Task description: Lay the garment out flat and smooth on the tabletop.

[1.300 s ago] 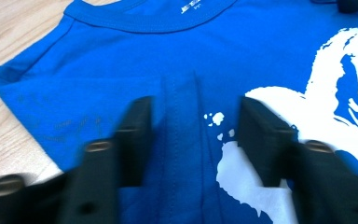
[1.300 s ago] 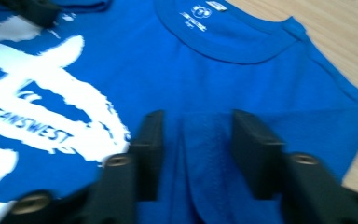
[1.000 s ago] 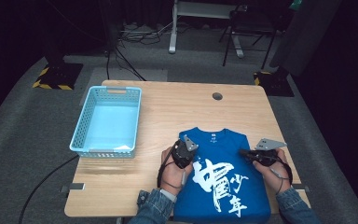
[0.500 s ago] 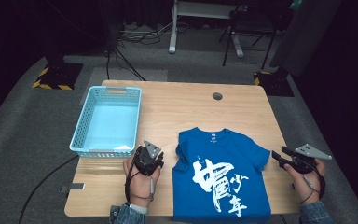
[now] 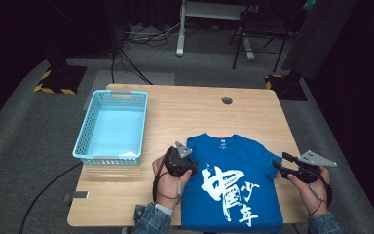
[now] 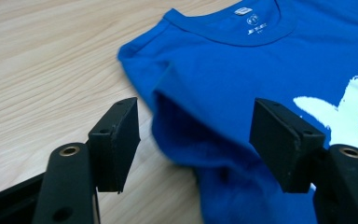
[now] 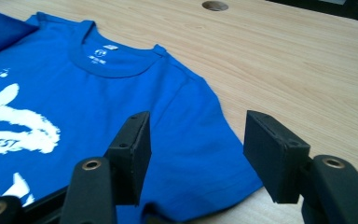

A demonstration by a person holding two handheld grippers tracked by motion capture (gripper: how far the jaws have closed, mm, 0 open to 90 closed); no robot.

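Both grippers' jaws just opened, nothing pinched; left gripper (image 5: 191, 165) back at T-shirt (image 5: 233, 185) sleeve, right gripper (image 5: 278, 162) astride other sleeve: re-grasp pending

We see a royal-blue cotton T-shirt (image 5: 233, 180) printed with big white brush-stroke characters, and a small white label inside its collar. It lies on a pale, wood-grained table (image 5: 190, 109). Beside it we see a light-blue latticed plastic basket (image 5: 111, 127). Both grippers' jaws are matte black.
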